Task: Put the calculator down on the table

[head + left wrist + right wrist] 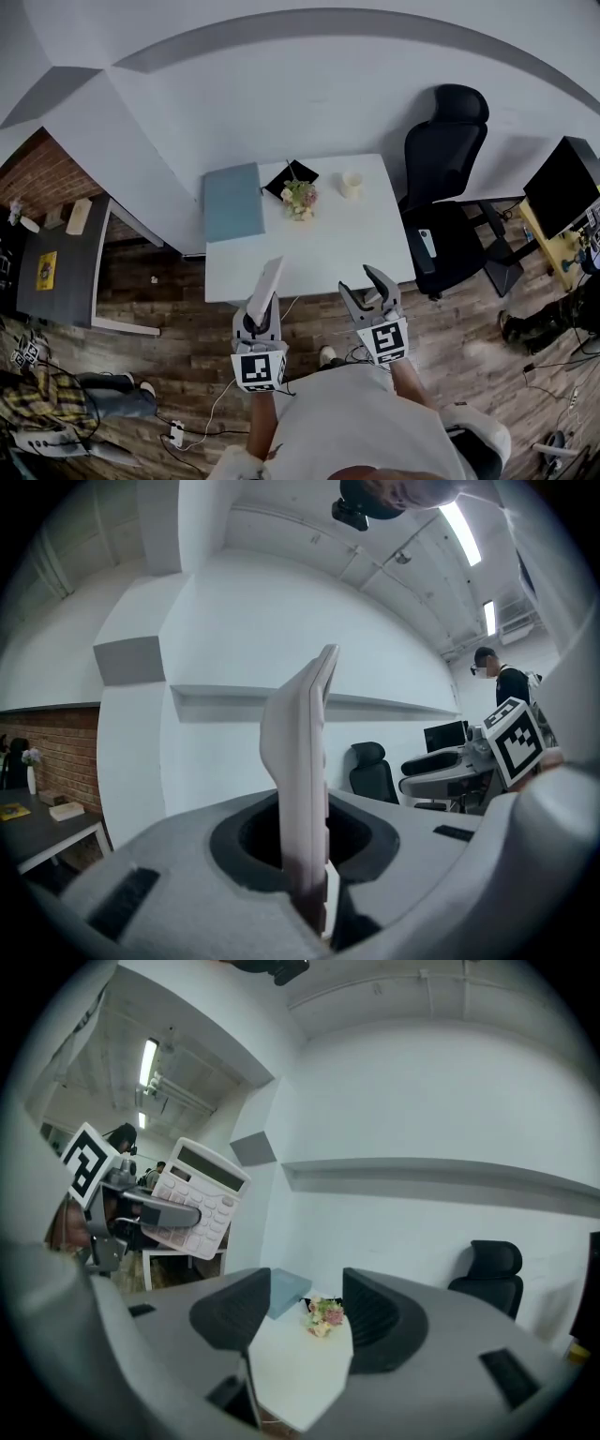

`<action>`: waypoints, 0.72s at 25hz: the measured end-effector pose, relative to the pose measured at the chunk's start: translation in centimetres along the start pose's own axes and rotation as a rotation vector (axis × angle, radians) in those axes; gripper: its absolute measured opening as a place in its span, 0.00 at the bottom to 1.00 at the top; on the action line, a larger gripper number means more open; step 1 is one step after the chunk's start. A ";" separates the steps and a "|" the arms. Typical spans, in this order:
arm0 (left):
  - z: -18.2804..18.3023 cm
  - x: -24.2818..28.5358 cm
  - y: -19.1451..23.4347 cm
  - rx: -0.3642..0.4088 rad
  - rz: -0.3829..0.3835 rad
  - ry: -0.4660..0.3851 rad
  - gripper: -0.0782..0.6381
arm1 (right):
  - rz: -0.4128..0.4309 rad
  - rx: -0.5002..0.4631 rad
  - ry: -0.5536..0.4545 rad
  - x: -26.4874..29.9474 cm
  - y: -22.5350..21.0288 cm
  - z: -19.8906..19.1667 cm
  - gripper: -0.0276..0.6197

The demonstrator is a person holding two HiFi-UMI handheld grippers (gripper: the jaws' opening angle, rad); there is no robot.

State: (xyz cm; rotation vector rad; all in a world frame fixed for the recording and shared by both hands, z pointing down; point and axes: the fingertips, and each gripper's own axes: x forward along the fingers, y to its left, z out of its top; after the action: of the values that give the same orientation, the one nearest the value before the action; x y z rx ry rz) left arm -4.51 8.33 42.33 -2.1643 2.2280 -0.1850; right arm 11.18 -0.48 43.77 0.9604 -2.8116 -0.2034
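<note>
A white calculator (267, 284) is held on edge in my left gripper (260, 314), which is shut on its lower end, just short of the white table's (309, 258) near edge. In the left gripper view the calculator (302, 761) rises edge-on from between the closed jaws. The right gripper view shows its keypad face (199, 1200) out at the left. My right gripper (367, 292) hangs beside it, open and with nothing in it. Between its spread jaws the table top (300, 1368) shows.
On the table's far half lie a blue-grey book (232, 202), a small flower bunch (299, 199) by a black mat (291, 176), and a pale cup (352, 184). A black office chair (445, 206) stands at the right, a dark desk (58, 272) at the left.
</note>
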 end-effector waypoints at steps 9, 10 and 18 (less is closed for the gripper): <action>0.2 2.1 0.5 0.013 0.021 0.006 0.21 | 0.014 0.009 0.000 2.3 -1.5 -0.5 0.42; 0.2 2.4 0.5 0.016 0.022 0.005 0.21 | 0.015 0.011 0.002 2.6 -1.7 -0.6 0.42; -0.6 3.7 1.6 0.012 0.022 0.023 0.21 | -0.007 0.023 -0.005 4.7 -2.6 -0.7 0.53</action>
State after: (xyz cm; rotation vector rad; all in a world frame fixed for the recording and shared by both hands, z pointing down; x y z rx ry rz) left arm -6.26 4.69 43.01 -2.1420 2.2556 -0.2229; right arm 9.18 -5.51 44.49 0.9761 -2.8213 -0.1754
